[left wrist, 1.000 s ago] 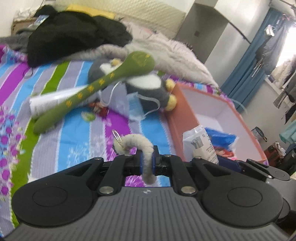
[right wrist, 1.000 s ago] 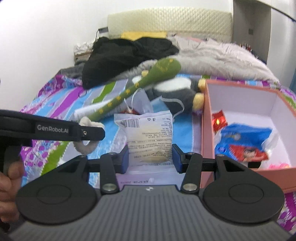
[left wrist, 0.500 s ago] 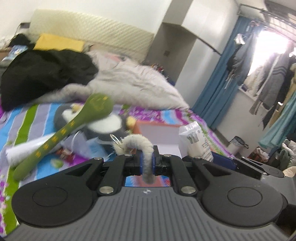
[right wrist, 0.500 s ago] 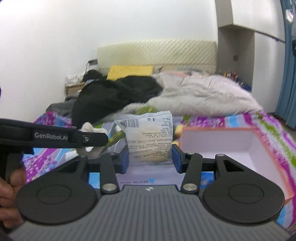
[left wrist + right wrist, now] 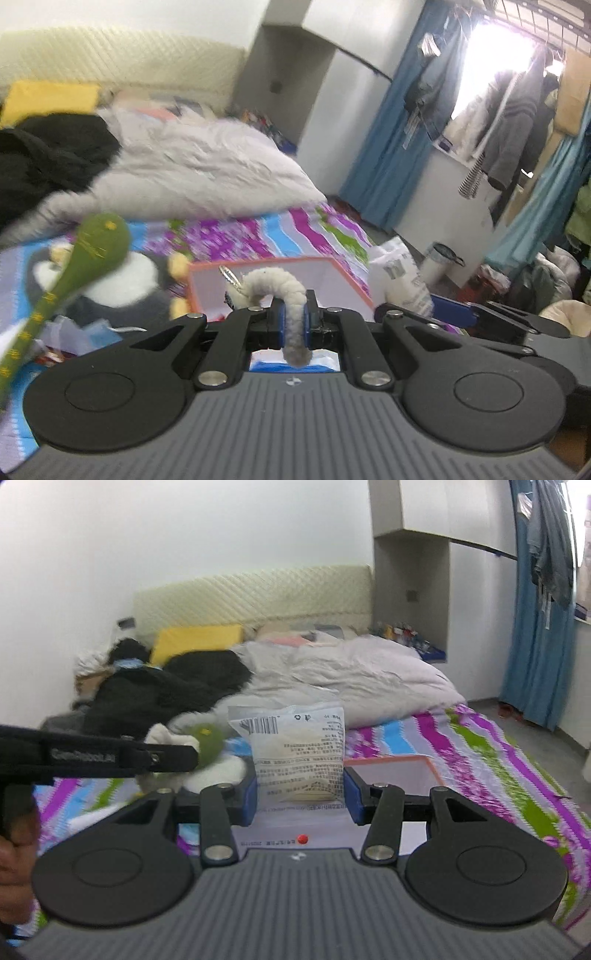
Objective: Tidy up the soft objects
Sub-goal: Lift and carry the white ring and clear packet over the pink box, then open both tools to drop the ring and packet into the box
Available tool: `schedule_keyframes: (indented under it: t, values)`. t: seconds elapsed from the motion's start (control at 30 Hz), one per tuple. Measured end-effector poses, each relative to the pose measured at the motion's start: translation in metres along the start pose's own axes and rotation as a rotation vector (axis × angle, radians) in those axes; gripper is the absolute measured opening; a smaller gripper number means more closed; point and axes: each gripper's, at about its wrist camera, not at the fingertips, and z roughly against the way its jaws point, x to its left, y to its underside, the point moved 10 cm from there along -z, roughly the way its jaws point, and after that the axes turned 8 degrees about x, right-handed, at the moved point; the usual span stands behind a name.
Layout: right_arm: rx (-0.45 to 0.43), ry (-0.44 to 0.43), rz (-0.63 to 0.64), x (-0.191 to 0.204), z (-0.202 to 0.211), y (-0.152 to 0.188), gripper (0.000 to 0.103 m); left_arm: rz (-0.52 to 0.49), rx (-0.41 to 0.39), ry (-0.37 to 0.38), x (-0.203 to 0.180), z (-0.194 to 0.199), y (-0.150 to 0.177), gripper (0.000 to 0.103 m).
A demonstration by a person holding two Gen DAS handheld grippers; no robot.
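Observation:
My left gripper (image 5: 293, 321) is shut on a curved grey fuzzy plush piece (image 5: 280, 291) with a metal key ring, held above the orange box (image 5: 347, 280). My right gripper (image 5: 300, 792) is shut on a clear plastic packet (image 5: 297, 751) with printed text, held upright over the box (image 5: 399, 766). The packet also shows in the left wrist view (image 5: 400, 280). A green plush snake (image 5: 74, 266) lies over a grey-and-white plush penguin (image 5: 125, 288) left of the box. The left gripper's body (image 5: 110, 757) crosses the right wrist view at left.
The striped bedspread (image 5: 491, 760) covers the bed. A grey duvet (image 5: 354, 675), black clothes (image 5: 166, 694) and a yellow pillow (image 5: 199, 637) lie at the headboard. Blue curtains (image 5: 535, 627) and hanging clothes (image 5: 509, 122) are on the right. A bin (image 5: 441, 262) stands on the floor.
Both grippers have risen and tilted up, so the bed sits lower in view. Both moved rightward over the orange box, still holding their objects.

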Motion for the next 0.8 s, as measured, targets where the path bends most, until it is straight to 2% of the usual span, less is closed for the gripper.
schedule_keyframes:
  t: [0.2,0.3,0.47,0.6,0.73,0.8]
  values:
    - [0.154,0.053,-0.062,-0.047,-0.046,0.026,0.050,0.015,0.158,0.028,-0.007,-0.072,0.007,0.011]
    - [0.245,0.066,-0.090,-0.063,-0.069,0.049,0.050,0.033,0.247,0.018,0.001,-0.108,0.020,0.011]
    - [0.317,0.084,-0.124,-0.083,-0.086,0.082,0.051,0.049,0.377,-0.016,0.016,-0.156,0.048,0.011]
    - [0.364,0.102,-0.157,-0.096,-0.095,0.104,0.051,0.048,0.432,-0.032,0.023,-0.180,0.064,0.011]
    - [0.396,0.101,-0.178,-0.104,-0.105,0.118,0.052,0.035,0.446,-0.037,0.021,-0.182,0.072,0.011]
    - [0.405,0.095,-0.186,-0.104,-0.106,0.121,0.053,0.024,0.456,-0.051,0.021,-0.182,0.073,0.016]
